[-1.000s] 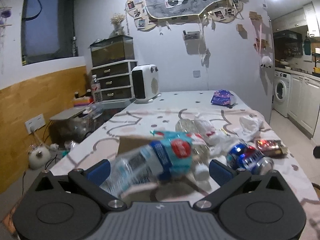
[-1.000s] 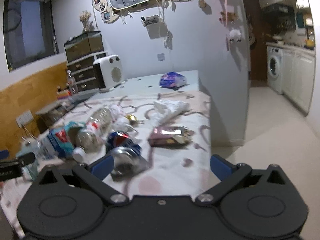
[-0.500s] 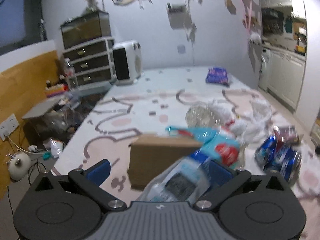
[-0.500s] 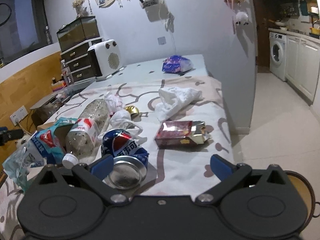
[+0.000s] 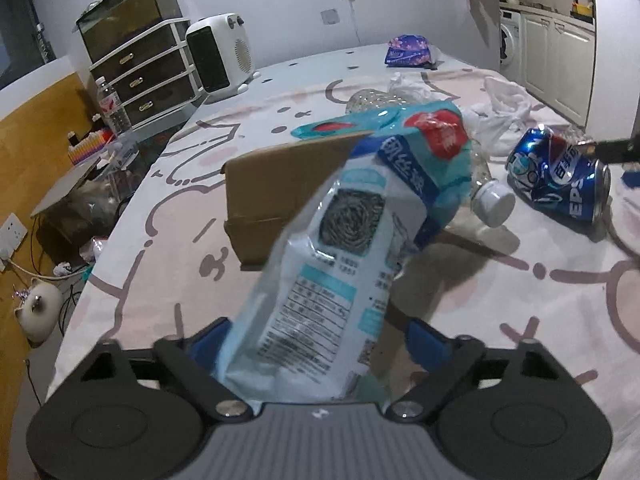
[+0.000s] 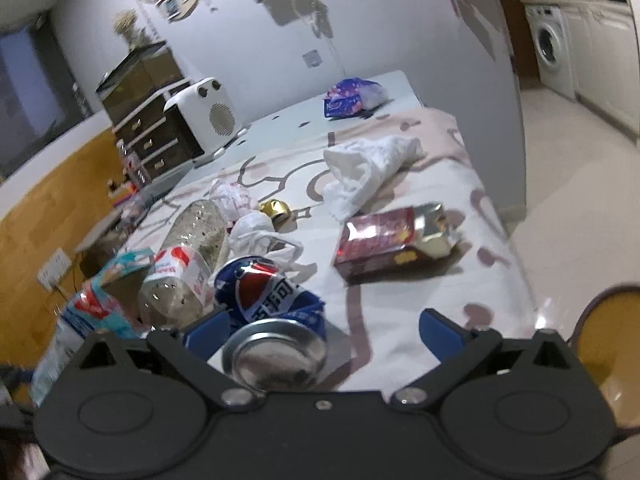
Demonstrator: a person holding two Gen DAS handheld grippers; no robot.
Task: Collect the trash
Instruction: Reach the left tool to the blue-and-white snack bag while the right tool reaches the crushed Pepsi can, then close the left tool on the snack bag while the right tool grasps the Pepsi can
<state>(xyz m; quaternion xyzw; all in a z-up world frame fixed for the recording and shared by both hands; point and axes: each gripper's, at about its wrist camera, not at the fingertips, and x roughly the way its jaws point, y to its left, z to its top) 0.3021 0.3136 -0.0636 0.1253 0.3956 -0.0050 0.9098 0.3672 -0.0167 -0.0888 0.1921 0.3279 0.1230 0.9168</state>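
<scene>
While the scouring-pad wrapper [image 5: 344,252] stands between the blue fingers [image 5: 426,344] of the left gripper [image 5: 316,342], its jaws have just been closing in on it.
Whether the pads already press the wrapper cannot be told; it rises tilted over the cardboard box [image 5: 280,196] on the patterned tablecloth [image 5: 168,276]. Just beside lie a clear plastic bottle [image 5: 480,196] and a crushed Pepsi can [image 5: 560,184]. The right gripper [image 6: 320,330] stands spread around that can [image 6: 272,312], with only its left finger close to the can. Farther off lie a red snack box [image 6: 388,240], white tissue [image 6: 368,172] and a purple packet [image 6: 352,98].
</scene>
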